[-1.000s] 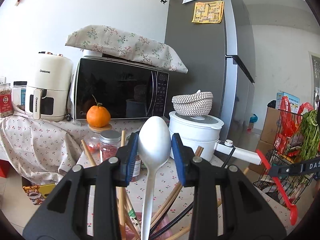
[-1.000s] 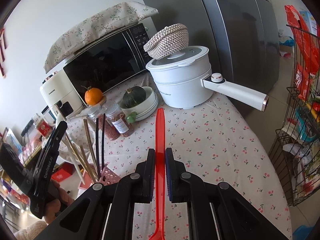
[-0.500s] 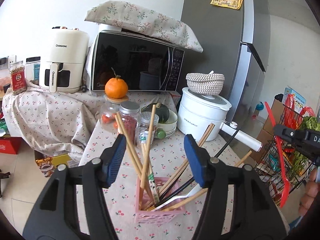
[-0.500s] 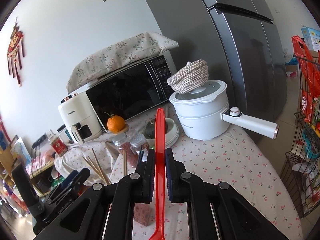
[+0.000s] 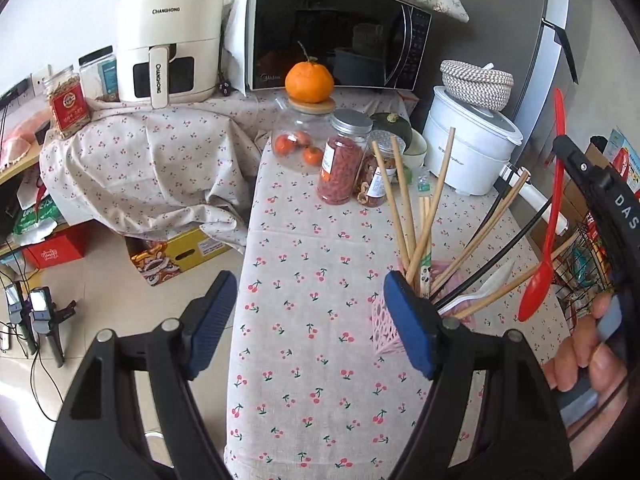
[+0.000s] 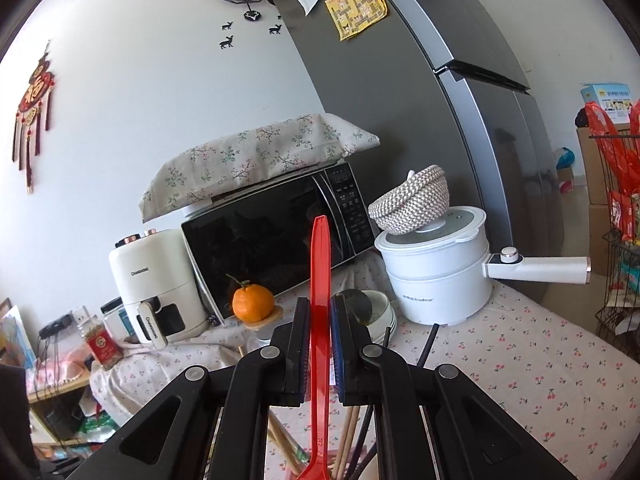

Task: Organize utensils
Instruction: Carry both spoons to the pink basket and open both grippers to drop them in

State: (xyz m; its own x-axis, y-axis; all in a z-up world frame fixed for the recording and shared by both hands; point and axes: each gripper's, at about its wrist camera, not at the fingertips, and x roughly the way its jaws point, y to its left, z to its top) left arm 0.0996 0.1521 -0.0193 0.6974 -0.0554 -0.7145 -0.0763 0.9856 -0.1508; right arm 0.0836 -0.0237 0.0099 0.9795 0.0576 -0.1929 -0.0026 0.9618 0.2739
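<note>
Since a second ago the left gripper has let go of the white spoon, which now lies slanted in the pink utensil holder, and the gripper has pulled back toward the table's near left edge. Its jaws stand wide apart with nothing between them, over the cherry-print tablecloth.

The table carries a glass jar topped by an orange, a jar of red berries, a white electric pot with a woven basket on its lid, and a green squash in a bowl near the far edge. Behind stand a microwave under a floral cloth, a cream air fryer and a grey refrigerator at the far right corner.

The holder sits toward the table's right edge, bristling with wooden chopsticks and black ones that lean outward; its left side is hidden behind the left gripper's right finger.

The right gripper is clamped narrowly on the handle of a red spoon, which hangs bowl-down just right of the holder, its bowl near the ends of the leaning chopsticks. Whether it touches them cannot be told. In the right wrist view the handle rises straight between the pads, with chopstick tips showing below. The person's right hand grips the tool's handle at the right edge of the left view, fingers curled round it.
</note>
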